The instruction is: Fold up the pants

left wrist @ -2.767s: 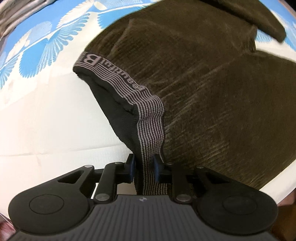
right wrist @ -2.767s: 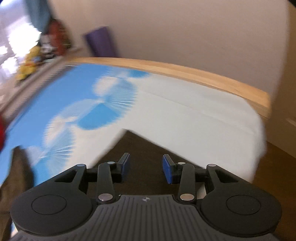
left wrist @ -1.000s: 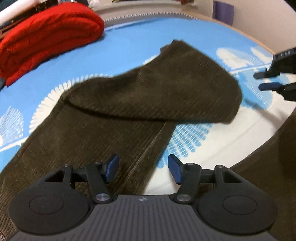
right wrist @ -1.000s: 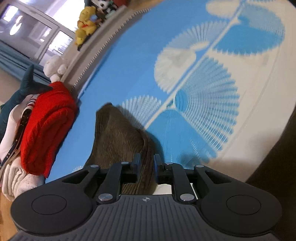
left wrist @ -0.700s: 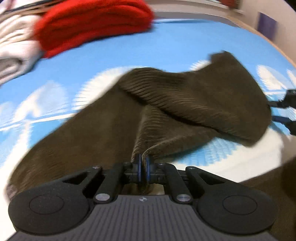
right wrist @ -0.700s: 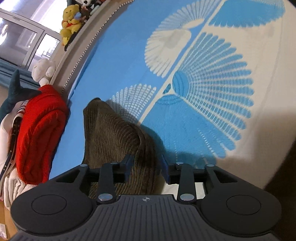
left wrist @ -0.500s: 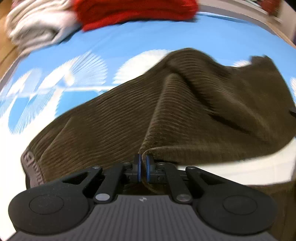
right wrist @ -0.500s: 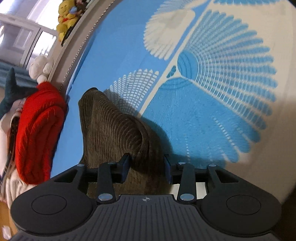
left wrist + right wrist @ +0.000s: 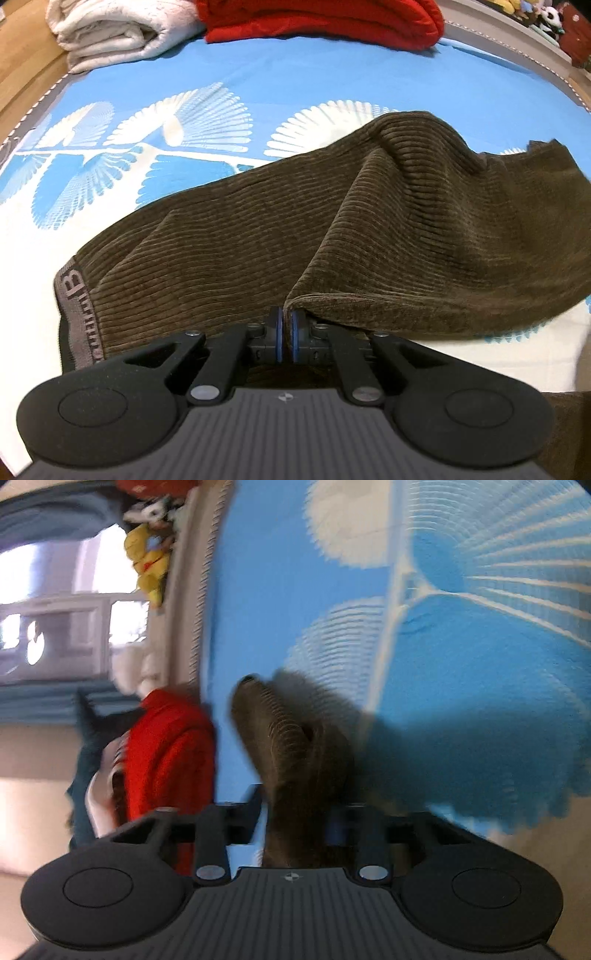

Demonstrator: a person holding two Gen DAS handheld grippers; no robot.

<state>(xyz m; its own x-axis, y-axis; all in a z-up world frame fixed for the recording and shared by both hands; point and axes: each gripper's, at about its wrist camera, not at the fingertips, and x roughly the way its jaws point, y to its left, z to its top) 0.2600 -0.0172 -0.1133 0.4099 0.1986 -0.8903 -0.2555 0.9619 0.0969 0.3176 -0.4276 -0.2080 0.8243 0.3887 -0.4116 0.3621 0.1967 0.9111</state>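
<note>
Brown corduroy pants (image 9: 258, 236) lie across the blue and white bed sheet (image 9: 258, 81), with the grey waistband (image 9: 75, 306) at the lower left. My left gripper (image 9: 284, 325) is shut on a folded edge of the cloth, which rises in a ridge from the pads. In the blurred right wrist view, a bunched leg end of the pants (image 9: 280, 731) stands up off the sheet (image 9: 480, 664) and casts a shadow. It fills the gap of my right gripper (image 9: 295, 819), whose jaws are closing on it.
A folded red blanket (image 9: 325, 18) and a rolled white towel (image 9: 114, 29) lie at the far end of the bed. Soft toys (image 9: 147, 557) sit on a ledge beside a window. The bed's piped edge (image 9: 33, 110) runs along the left.
My left gripper closed on the pants' edge and swung left, bringing the waistband into view. My right gripper widened around the leg end, rolled, and is now narrowing on it.
</note>
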